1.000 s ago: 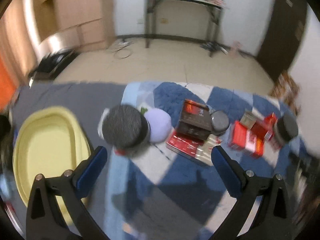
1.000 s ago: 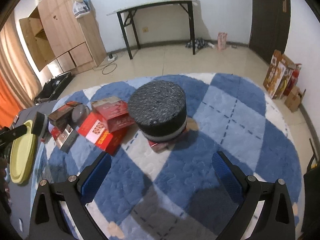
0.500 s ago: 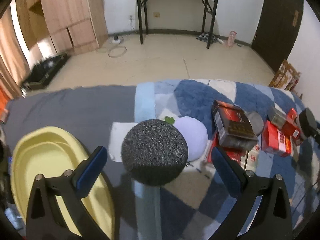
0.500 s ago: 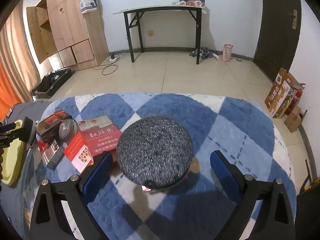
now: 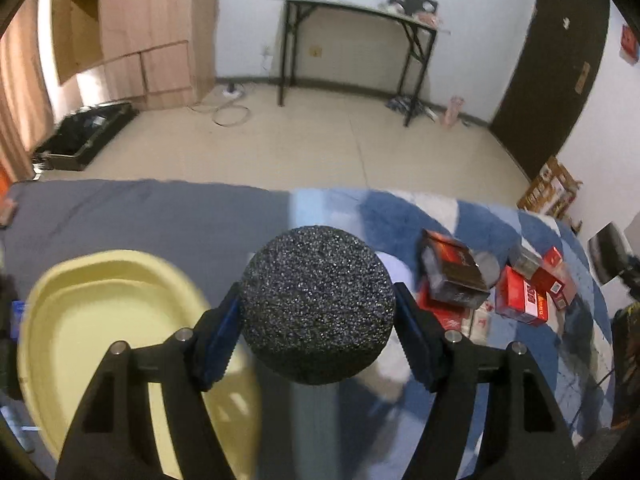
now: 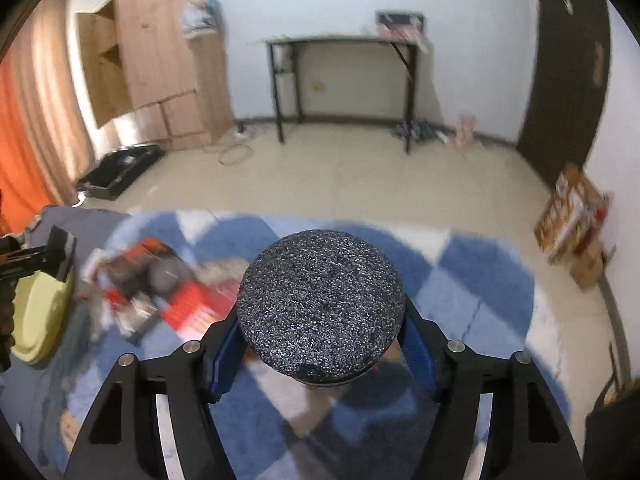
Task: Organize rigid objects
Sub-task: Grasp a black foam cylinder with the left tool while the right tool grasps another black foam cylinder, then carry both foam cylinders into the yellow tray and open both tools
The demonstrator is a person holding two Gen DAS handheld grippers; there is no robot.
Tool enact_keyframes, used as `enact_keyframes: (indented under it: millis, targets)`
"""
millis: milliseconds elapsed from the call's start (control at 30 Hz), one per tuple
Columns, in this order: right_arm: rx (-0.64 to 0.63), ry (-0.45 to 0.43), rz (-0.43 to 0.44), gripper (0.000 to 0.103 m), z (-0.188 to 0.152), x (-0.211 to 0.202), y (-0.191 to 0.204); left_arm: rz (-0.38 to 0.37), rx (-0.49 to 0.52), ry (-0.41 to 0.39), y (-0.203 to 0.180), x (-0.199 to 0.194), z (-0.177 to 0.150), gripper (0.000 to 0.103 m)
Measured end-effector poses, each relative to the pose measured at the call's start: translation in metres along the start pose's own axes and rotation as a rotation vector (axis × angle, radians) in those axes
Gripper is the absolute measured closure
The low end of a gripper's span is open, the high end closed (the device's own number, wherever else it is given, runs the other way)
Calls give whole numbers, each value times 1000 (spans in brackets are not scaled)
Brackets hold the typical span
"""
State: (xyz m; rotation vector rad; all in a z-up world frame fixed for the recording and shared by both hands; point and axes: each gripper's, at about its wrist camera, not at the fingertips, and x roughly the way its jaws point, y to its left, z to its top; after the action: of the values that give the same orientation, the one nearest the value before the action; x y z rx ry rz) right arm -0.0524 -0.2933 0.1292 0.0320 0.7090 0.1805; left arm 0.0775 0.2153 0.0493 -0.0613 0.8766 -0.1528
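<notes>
In the left wrist view my left gripper is shut on a round black speckled foam-topped can, its blue pads pressed on both sides, just right of a yellow oval basin. In the right wrist view my right gripper is shut on a second black speckled round can, held over the blue and white rug. Red and dark boxes lie in a pile on the rug; they also show blurred in the right wrist view.
A grey mat lies under the basin. A pale purple round thing peeks out behind the left can. A black-legged table, wooden cabinets, a black case and cardboard boxes stand on the tiled floor.
Both grippers were open and apart from the cans; each has moved in and closed on its can. The right view has swung and lifted, and the boxes now blur.
</notes>
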Motion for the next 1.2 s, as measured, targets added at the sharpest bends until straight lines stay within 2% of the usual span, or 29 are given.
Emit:
enact_keyframes:
  millis: [100, 167, 267, 333, 433, 567, 633, 667, 733, 800, 933, 1067, 1133, 1167, 1200]
  targets:
    - [-124, -60, 64, 34, 35, -34, 45, 50, -54, -16, 44, -29, 4, 31]
    - [-194, -89, 138, 34, 59, -53, 85, 127, -93, -23, 81, -46, 1, 31]
    - [-257, -72, 306, 34, 87, -64, 159, 199, -190, 7, 138, -62, -14, 31]
    - [-293, -30, 390, 34, 91, -58, 210, 241, -232, 41, 166, -64, -30, 31]
    - [-392, 46, 473, 34, 74, -34, 290, 277, -243, 97, 185, -53, -55, 31]
    - [-558, 162, 515, 34, 20, 13, 390, 245, -280, 154, 205, -29, -73, 31]
    - [-593, 206, 532, 34, -4, 36, 423, 214, -291, 180, 207, -16, -77, 31]
    - [-615, 221, 526, 35, -17, 48, 437, 221, -289, 193, 207, -11, -77, 31]
    - [-686, 233, 498, 35, -38, 68, 463, 255, -277, 212, 210, -1, -78, 31]
    - [-757, 213, 482, 35, -53, 82, 479, 255, -291, 215, 214, 4, -79, 31]
    - [-760, 202, 486, 34, -61, 102, 496, 251, -286, 190, 218, 2, -78, 31]
    - [-745, 225, 476, 33, -70, 115, 493, 244, -311, 181, 223, 0, -83, 29]
    - [-720, 249, 466, 26, -69, 121, 496, 235, -331, 166, 224, -4, -82, 23]
    - [-719, 248, 480, 18, -68, 118, 495, 229, -341, 152, 224, -6, -79, 17]
    - [-723, 238, 488, 7, -67, 114, 498, 237, -341, 126, 222, -14, -76, 5]
